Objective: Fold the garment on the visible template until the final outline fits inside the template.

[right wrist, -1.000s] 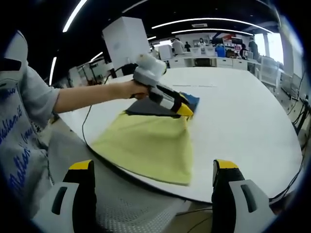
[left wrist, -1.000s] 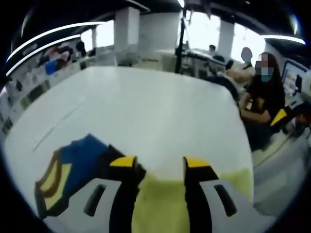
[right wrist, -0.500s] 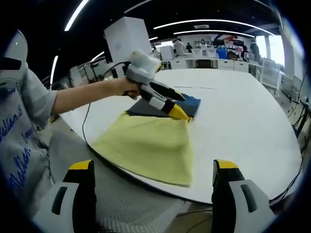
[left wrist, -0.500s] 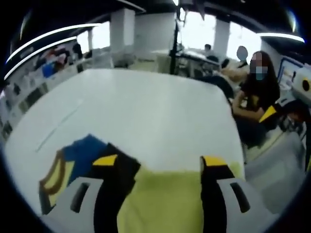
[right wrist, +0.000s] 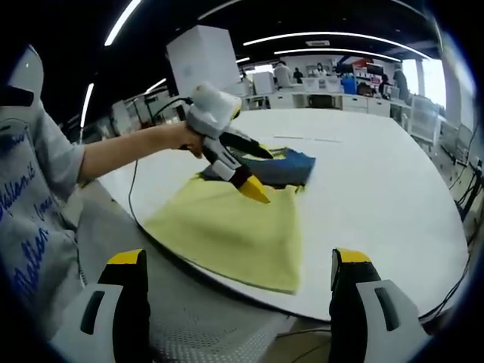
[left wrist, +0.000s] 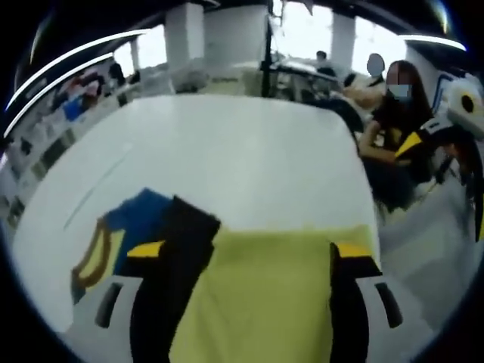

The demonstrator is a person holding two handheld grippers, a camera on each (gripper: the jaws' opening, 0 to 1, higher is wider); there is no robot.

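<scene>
left gripper view: the left gripper (left wrist: 249, 253) hangs with jaws spread wide over the yellow garment (left wrist: 261, 295), which lies on the white counter (left wrist: 227, 151) beside a dark blue garment (left wrist: 132, 227).

right gripper view: the right gripper (right wrist: 238, 261) is open, empty, off the counter edge. the left gripper's jaws are parted above the yellow garment.
</scene>
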